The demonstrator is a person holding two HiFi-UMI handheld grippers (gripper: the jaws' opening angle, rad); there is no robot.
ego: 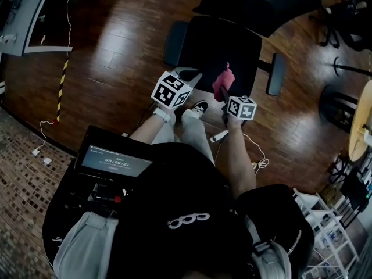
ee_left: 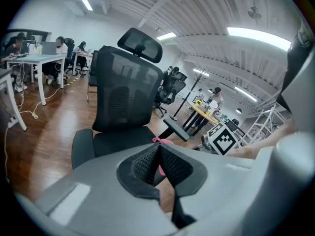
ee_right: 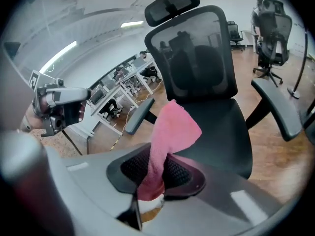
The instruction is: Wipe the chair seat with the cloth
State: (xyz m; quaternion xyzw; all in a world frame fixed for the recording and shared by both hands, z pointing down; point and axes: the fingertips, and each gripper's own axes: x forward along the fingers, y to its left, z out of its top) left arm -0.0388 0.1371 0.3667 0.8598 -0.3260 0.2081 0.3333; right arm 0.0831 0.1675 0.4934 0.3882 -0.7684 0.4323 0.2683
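Jaws of right gripper (ee_right: 156, 173) clamp pink cloth (ee_right: 173, 127) near chair seat (ee_right: 224, 132).

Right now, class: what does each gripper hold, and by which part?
The right gripper pinches the pink cloth by one end; the left gripper holds nothing.

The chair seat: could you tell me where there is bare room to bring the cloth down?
The chair seat is bare across its middle, between the two armrests and up to the backrest. Its front edge is crowded: the right gripper, shut on the pink cloth, and the empty, shut left gripper are both near it.
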